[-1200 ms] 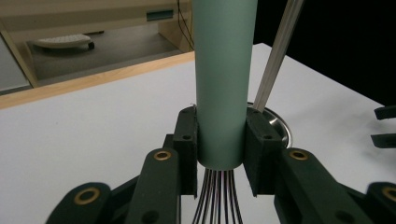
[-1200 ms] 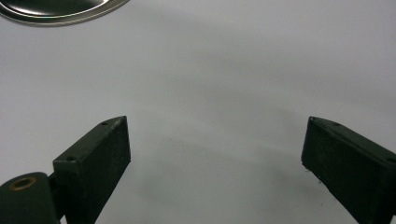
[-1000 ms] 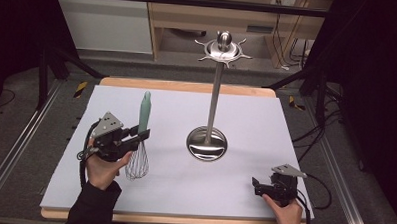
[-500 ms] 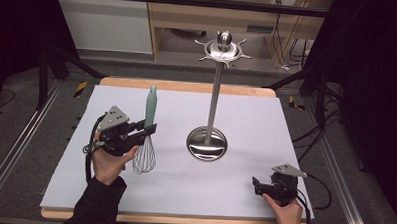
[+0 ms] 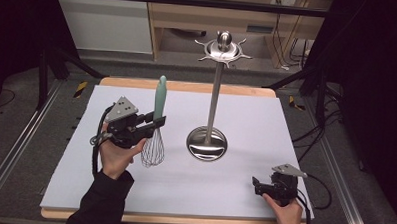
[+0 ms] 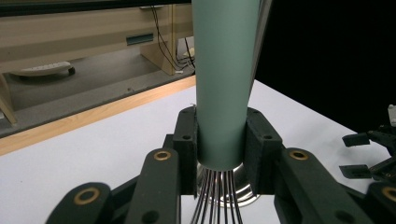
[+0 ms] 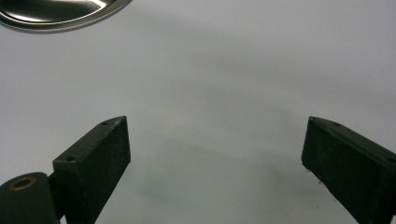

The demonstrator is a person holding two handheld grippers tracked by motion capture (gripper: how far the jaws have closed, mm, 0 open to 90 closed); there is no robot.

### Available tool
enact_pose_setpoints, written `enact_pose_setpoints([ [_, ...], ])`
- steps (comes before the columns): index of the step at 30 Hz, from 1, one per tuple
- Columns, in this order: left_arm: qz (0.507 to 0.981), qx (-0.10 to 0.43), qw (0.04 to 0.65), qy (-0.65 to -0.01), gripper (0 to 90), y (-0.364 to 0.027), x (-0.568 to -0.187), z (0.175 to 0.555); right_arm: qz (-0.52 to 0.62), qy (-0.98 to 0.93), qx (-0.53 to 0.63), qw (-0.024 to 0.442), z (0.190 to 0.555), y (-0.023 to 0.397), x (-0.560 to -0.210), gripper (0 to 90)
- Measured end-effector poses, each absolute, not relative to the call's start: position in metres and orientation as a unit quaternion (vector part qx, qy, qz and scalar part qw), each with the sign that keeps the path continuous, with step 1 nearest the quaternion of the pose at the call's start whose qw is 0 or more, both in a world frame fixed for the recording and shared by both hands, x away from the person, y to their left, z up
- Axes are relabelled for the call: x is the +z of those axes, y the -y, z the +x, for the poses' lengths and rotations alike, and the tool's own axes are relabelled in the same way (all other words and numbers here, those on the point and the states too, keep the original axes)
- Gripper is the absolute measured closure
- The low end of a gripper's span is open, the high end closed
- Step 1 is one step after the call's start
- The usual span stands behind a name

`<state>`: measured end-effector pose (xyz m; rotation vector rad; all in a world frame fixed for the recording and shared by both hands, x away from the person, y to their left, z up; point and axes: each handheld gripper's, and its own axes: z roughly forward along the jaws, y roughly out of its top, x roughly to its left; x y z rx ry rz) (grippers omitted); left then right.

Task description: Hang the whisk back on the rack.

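- Mint-green is the handle of the whisk (image 5: 158, 118) in the high view. The whisk stands upright, handle up and wire head down, and its wires hang just above the white table (image 5: 84, 178). The left gripper (image 5: 156, 123) grips the handle low down, close to where the wires begin. A metal stand (image 5: 208, 142) with a round base and a crown of hooks on top is near it, to the right on the table. The right gripper (image 5: 256, 186) lies low at the near right edge of the table, held by the right hand (image 5: 285, 212), well apart from the whisk.
- In the left gripper view, the two black jaws press on both sides of the green handle of the whisk (image 6: 222, 93), which rises straight up between them. The thin wires come out just under the jaws, with the shiny base of the stand (image 6: 243, 191) behind them.
- In the right gripper view, the jaws are wide apart with nothing between them, over the bare white table (image 7: 233, 93). The rim of the stand base (image 7: 60, 16) is at the top left.
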<state>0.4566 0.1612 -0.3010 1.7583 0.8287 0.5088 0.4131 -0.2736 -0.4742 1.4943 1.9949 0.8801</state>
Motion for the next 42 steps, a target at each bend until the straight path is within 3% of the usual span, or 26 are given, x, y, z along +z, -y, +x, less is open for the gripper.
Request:
enact_pose_setpoints([
  [42,0.748,0.231,0.539,-0.312,69.1,-0.123,-0.257,0.470,0.547,-0.732,0.323,0.245,0.414,0.273,-0.474,8.4],
])
